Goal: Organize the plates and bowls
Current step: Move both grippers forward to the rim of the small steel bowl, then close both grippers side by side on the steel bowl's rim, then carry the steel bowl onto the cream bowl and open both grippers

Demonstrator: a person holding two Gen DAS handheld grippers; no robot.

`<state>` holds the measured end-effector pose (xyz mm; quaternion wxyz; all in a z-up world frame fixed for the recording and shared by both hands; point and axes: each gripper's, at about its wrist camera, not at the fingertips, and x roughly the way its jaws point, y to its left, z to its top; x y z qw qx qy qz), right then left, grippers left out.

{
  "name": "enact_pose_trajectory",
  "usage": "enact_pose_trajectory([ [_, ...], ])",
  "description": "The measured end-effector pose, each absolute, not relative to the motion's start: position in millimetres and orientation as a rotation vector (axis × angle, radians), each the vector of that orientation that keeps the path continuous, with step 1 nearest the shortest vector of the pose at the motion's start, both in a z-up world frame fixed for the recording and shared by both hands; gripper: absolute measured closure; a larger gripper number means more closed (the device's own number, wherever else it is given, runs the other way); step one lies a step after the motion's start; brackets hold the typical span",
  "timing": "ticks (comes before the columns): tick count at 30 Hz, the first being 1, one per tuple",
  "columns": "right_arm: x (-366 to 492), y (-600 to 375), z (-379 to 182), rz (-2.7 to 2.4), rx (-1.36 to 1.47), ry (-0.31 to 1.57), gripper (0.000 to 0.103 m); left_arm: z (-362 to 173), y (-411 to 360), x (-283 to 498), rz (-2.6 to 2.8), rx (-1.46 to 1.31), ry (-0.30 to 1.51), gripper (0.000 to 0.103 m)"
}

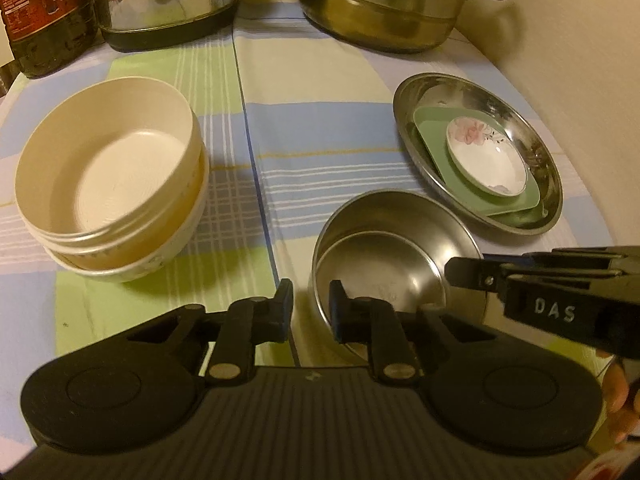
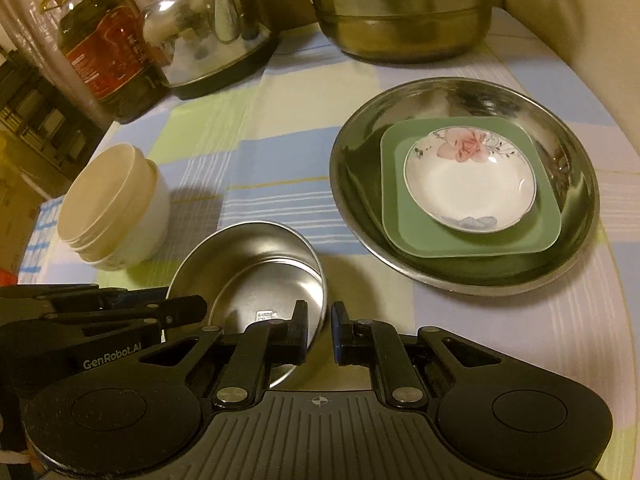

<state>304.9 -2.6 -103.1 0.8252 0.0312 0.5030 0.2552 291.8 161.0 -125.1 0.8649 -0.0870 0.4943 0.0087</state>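
plates done: floral saucer (image 2: 470, 184) on green plate (image 2: 472, 236) in steel dish (image 2: 464, 92), right of frame | cream bowls (image 1: 108, 172) nested, left | left: steel bowl (image 1: 394, 256) (lower centre) | left gripper (image 1: 311, 300) and right gripper (image 2: 318, 322) each nearly closed astride its rim, clamped by the look

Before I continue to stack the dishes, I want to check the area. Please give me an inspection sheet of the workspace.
Surface: checked tablecloth, lying flat.
Job's things: small steel bowl nearest; cream bowl stack at left; floral saucer on green square plate inside large steel plate.
Clutter: kettle, oil bottle and steel pot along the back.
Grippers: left gripper straddles the small steel bowl's rim, grip unclear; right gripper shut on the opposite rim.
Cables: nothing seen.
Surroundings: pale wall at right.
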Motion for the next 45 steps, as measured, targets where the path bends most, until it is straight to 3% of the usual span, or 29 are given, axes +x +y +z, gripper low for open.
enact_pose_trajectory([
  [4, 303, 2, -104, 0.525, 0.048, 1.052, 0.092, -124, 161, 292, 0.001, -0.189, 1.031, 0.096],
  [13, 295, 6, -100, 0.533, 0.001, 1.049, 0.095, -121, 162, 287, 0.003, -0.171, 1.031, 0.098],
  [45, 290, 45, -3, 0.693, 0.045, 0.907, 0.098, -18, 222, 242, 0.094, -0.253, 0.817, 0.098],
])
